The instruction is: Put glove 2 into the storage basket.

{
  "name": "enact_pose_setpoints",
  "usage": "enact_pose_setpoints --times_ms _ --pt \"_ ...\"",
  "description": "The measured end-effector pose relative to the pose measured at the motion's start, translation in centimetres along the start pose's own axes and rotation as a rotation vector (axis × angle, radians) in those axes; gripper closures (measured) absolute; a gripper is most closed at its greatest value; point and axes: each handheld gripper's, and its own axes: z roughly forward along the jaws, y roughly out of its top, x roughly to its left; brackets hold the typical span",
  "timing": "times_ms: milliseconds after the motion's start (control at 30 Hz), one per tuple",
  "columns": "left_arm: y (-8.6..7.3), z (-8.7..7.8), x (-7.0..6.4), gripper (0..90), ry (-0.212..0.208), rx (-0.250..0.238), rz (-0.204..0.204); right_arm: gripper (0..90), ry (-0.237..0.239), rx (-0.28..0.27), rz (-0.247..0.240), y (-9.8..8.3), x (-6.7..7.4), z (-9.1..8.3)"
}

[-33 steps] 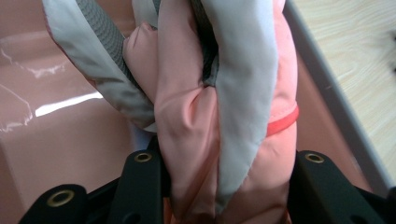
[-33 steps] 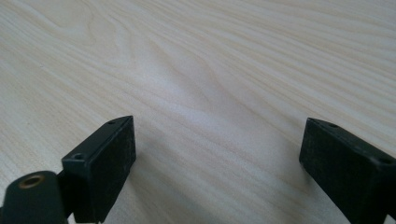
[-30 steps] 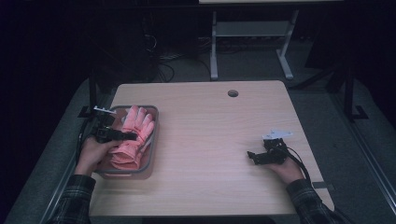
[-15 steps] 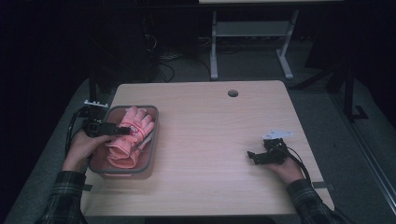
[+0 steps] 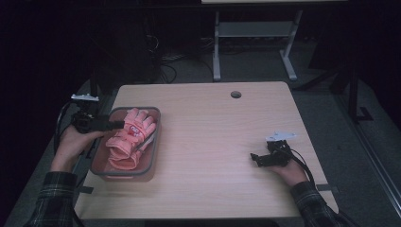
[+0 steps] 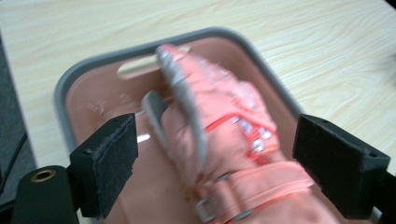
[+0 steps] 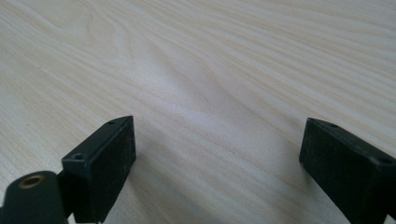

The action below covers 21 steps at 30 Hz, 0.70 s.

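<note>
A pair of pink gloves (image 5: 128, 138) lies in a pink tray with a grey rim (image 5: 155, 137) at the table's left. My left gripper (image 5: 118, 125) hovers over the tray's left edge, pointing right at the gloves. In the left gripper view its jaws (image 6: 217, 126) stand wide apart, having just been opening. One glove (image 6: 233, 140) with grey finger trim and buckled straps lies below and between them, touching neither pad. The tray's rim (image 6: 84, 65) curves behind it. My right gripper (image 5: 255, 161) rests open on the bare wood at the right, with nothing between its jaws (image 7: 217, 126).
A round cable hole (image 5: 235, 94) sits near the wooden table's far edge. Beyond the table stand a white metal frame (image 5: 255, 33) and cables on the dark floor. Bare tabletop (image 5: 208, 142) lies between the tray and my right gripper.
My left gripper has let go of the gloves, risen off them and drawn back to the left. The gloves stay in the tray. The right gripper has not moved.
</note>
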Motion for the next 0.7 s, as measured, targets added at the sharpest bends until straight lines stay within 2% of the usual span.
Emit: enact_pose_setpoints --times_ms 367,400,500,700 --pt "1.5 1.2 -4.7 13.7 -0.043 -0.063 0.089 10.1 0.000 0.001 0.001 0.0 0.0 0.0" --pt "1.5 1.2 -4.7 13.7 -0.043 -0.063 0.089 10.1 0.001 0.001 0.003 0.0 0.0 0.0" --pt "1.6 1.9 -6.2 13.7 -0.052 -0.080 0.098 10.1 0.001 0.001 0.001 0.0 0.0 0.0" --pt "1.7 3.1 -8.4 13.1 -0.058 -0.077 0.125 10.1 0.001 0.001 0.000 0.0 0.0 0.0"
